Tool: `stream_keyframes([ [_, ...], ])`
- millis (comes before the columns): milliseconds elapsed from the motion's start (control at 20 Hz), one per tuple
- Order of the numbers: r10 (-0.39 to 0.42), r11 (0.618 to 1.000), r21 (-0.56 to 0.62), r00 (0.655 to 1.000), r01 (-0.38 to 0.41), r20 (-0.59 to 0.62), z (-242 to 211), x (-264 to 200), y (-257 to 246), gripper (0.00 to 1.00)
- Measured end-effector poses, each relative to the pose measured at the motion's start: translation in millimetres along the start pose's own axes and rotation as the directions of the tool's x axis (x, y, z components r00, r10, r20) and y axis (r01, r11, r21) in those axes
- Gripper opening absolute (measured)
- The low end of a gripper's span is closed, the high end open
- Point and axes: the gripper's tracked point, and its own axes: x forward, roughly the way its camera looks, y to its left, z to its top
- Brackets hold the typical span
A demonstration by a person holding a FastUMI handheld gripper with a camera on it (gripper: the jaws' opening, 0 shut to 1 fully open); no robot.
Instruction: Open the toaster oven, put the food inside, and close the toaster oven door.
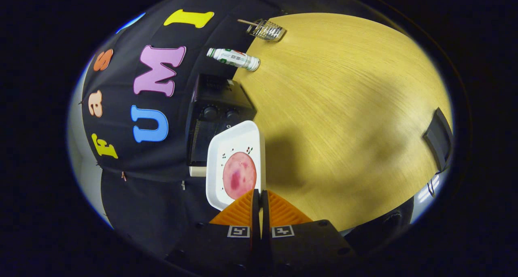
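My gripper (260,192) is shut on the near rim of a white square plate (226,147). The plate hangs in the air, edge-on between the fingers, and carries a round pink slice of food (239,175) on its face. Beyond the plate stands the black toaster oven (214,111) with two knobs showing, set against the booth wall on the wooden table (344,107). The plate covers part of the oven's front, so I cannot tell how its door stands.
A white bottle (233,58) lies on its side past the oven, near the table's far edge. A wire rack with a wooden handle (265,29) rests farther back. A black object (439,137) sits at the table's opposite edge.
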Motion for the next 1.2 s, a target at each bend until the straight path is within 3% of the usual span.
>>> stream_keyframes([
  [350, 0.056, 0.997, -0.055, 0.998, -0.057, -0.031, -19, 66, 65, 0.05],
  [600, 0.037, 0.997, -0.07, 0.999, -0.039, -0.036, -24, 112, 83, 0.05],
  [950, 0.042, 0.998, 0.035, 0.999, -0.042, 0.008, -23, 174, 100, 0.05],
  [1200, 0.078, 0.989, 0.117, 0.994, -0.087, 0.079, -10, 208, 117, 0.05],
])
